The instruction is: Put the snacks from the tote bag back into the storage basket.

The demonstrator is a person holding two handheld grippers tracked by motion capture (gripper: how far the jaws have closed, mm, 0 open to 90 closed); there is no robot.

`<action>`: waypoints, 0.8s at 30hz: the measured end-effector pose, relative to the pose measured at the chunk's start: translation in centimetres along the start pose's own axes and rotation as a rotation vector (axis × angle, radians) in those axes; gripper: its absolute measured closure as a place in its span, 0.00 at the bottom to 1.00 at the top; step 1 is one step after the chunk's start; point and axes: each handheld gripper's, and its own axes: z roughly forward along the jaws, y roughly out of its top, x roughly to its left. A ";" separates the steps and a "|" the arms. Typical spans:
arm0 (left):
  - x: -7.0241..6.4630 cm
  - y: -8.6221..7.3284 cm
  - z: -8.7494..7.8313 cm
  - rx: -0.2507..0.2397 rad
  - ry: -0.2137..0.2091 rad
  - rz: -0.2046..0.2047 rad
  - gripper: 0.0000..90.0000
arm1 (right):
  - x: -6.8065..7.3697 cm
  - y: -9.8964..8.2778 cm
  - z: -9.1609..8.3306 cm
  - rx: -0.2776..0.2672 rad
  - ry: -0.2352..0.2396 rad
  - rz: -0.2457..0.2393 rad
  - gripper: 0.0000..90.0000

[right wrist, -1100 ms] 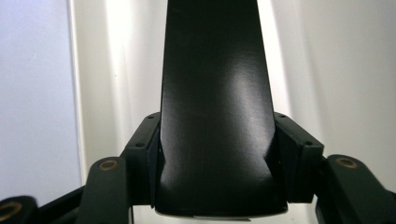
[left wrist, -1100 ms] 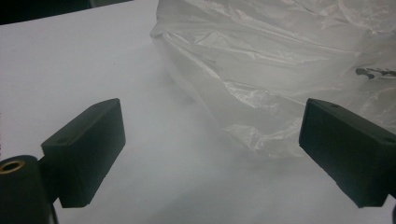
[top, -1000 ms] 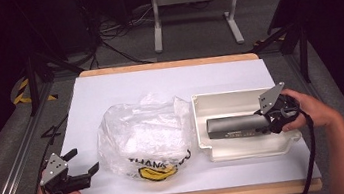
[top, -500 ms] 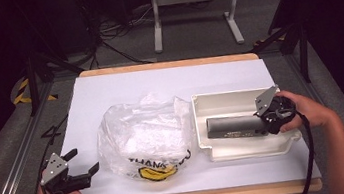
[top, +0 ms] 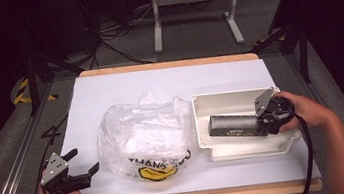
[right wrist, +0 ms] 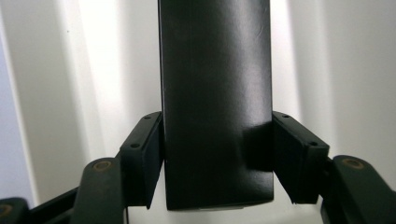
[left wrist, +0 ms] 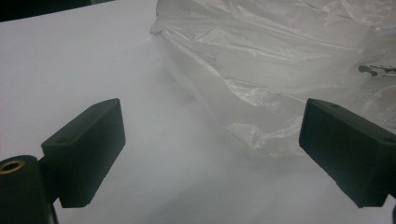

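A white tray (top: 247, 147) is seen at 3 o'clock on the white-covered surface (top: 109, 92). A dark box (top: 231, 124) lies lengthwise inside it. The right tool (top: 266, 122) is clamped on the box's right-hand end, both jaws pressed to its sides in the right gripper view (right wrist: 217, 154). A crumpled clear plastic bag (top: 145, 138) rests at centre, touching the tray's left wall. The left tool (top: 81, 167) is held at 8 o'clock, jaws wide apart, just beside the bag (left wrist: 280, 74).
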 end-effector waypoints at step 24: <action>0.0 0.0 0.0 -0.001 -0.002 0.002 0.09 | 0.2 -0.7 -1.3 -0.049 -0.062 0.035 0.41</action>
